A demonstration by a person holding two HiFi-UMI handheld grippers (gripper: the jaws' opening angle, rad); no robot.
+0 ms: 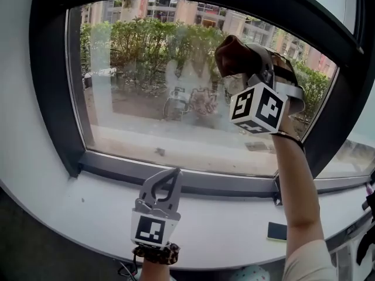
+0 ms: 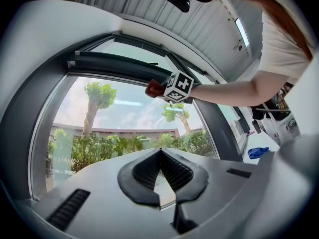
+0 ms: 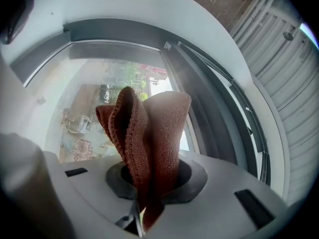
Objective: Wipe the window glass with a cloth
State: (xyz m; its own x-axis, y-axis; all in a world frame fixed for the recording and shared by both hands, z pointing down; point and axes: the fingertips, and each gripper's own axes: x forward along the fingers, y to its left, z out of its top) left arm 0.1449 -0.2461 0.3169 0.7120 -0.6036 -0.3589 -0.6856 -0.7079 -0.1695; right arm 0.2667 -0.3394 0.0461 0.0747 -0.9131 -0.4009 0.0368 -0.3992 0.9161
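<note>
Cloth (image 3: 149, 133) up at the window glass (image 1: 146, 81), pinched in your right gripper (image 3: 149, 180).
The glass lies straight ahead of those jaws; your left gripper (image 1: 168, 183), closed and empty, hangs lower, farther off.

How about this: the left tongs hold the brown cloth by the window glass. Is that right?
No, the right tongs hold the fuzzy reddish-brown cloth by the window glass; the left tongs are empty. The right gripper view shows it.
</note>
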